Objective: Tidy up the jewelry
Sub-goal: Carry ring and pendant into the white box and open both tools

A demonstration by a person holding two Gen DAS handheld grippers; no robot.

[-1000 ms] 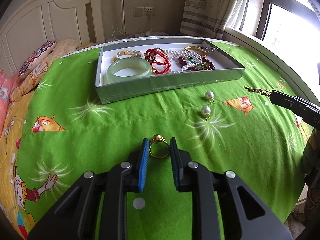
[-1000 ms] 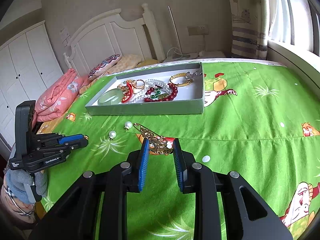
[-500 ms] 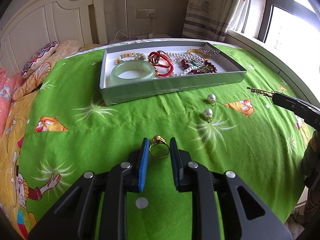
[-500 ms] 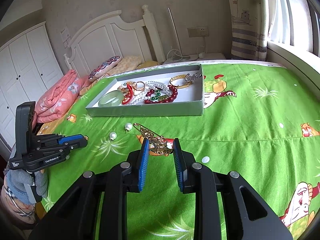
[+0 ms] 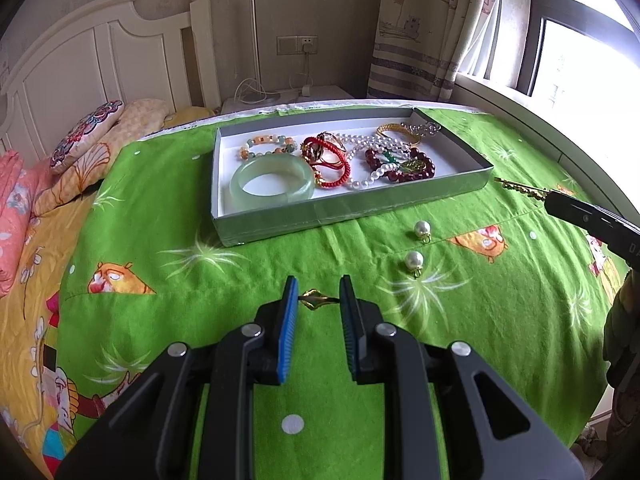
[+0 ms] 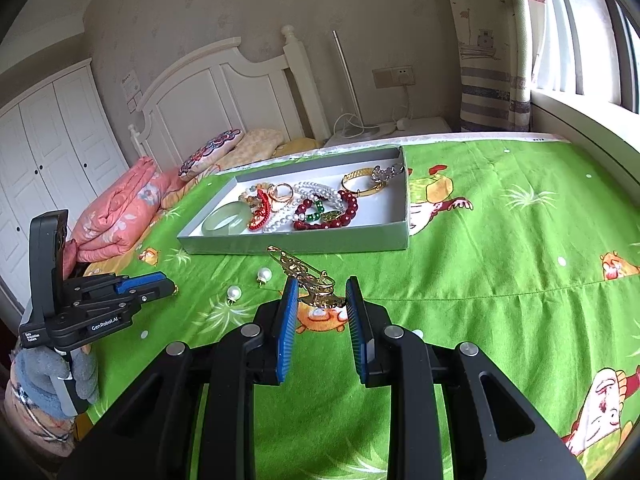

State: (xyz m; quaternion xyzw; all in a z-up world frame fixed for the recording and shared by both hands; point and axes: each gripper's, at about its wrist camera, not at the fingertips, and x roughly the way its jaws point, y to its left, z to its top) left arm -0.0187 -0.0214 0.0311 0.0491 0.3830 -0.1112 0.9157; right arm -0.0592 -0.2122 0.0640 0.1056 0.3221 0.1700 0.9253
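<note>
Left gripper point(image 5: 319, 300) clamps a gold ring point(image 5: 318, 302); right gripper point(image 6: 322, 292) clamps a hairpin point(image 6: 308, 276). Both likely bound for the tray point(image 5: 352, 210), near the bed's far edge.

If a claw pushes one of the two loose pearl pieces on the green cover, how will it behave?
The nearer pearl looks round and glossy, so it would probably roll, and may slip from flat pads. Its small gold loop should make the roll uneven and short. The soft, wrinkled green cover would likely slow it as well.
</note>
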